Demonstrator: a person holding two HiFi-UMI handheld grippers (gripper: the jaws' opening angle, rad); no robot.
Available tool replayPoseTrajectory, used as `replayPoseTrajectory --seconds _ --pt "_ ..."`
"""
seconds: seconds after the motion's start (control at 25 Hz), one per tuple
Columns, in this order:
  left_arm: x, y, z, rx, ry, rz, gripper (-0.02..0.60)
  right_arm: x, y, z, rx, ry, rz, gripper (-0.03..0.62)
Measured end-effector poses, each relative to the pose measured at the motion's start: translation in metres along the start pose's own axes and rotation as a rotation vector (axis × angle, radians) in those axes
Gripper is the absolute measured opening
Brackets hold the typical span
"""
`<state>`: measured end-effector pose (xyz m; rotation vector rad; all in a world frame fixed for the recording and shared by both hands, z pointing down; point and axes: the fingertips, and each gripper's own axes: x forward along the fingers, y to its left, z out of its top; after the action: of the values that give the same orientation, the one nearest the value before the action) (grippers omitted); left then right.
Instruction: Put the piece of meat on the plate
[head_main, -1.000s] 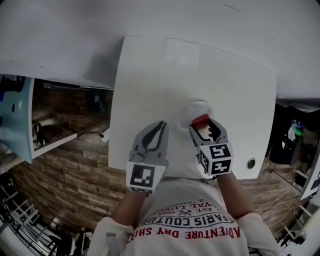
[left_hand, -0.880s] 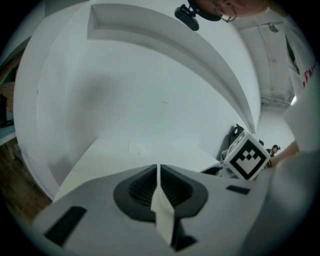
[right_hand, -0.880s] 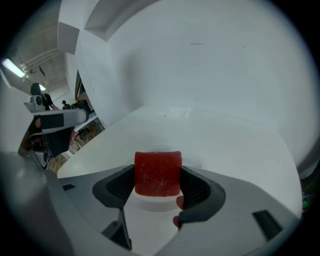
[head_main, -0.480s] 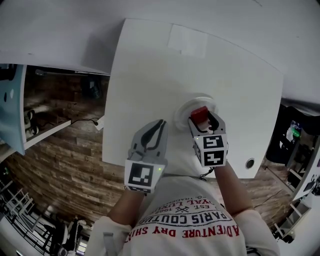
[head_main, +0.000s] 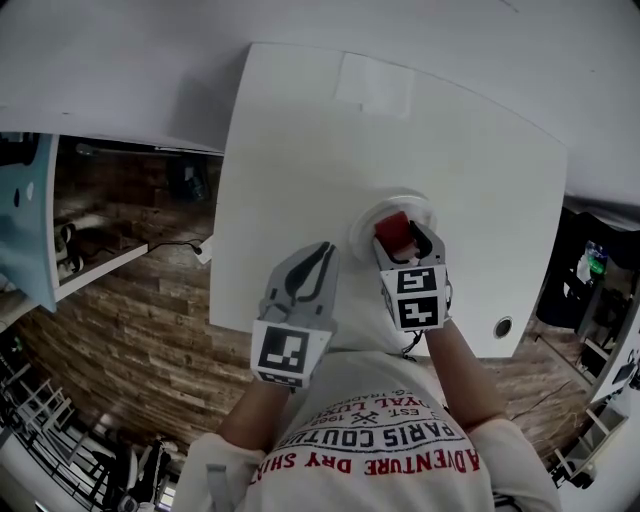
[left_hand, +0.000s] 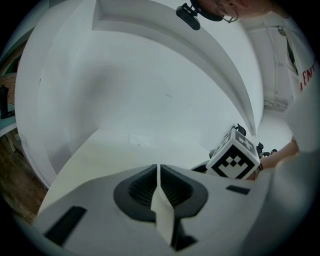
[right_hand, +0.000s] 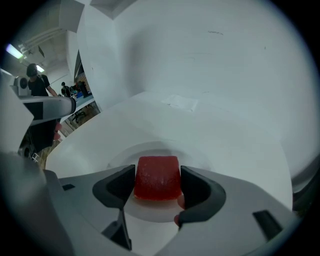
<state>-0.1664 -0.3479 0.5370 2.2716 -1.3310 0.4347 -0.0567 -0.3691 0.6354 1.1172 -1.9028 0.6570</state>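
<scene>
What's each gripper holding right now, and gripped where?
The right gripper clamps the red, blocky piece of meat by its two opposite side faces, over the round white plate. The left gripper is shut on nothing.

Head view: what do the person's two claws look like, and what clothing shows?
The left claw and right claw are grey shells with black pads. Each carries a white cube with black square markers. The person wears a white T-shirt with red print.

red meat (head_main: 393, 227) in right gripper (head_main: 404, 241) at white plate (head_main: 364, 216)
</scene>
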Motion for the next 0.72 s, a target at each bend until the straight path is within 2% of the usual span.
replayPoseTrajectory --seconds 0.2,0.72 --pt "-0.004 -0.005 0.003 0.010 -0.002 -0.010 0.023 -0.001 0.002 0.002 0.014 -0.010 0.000 0.290" --pt "-0.020 -0.016 0.025 0.049 -0.055 -0.020 0.023 -0.047 -0.014 0.035 0.085 -0.153 -0.042 0.290"
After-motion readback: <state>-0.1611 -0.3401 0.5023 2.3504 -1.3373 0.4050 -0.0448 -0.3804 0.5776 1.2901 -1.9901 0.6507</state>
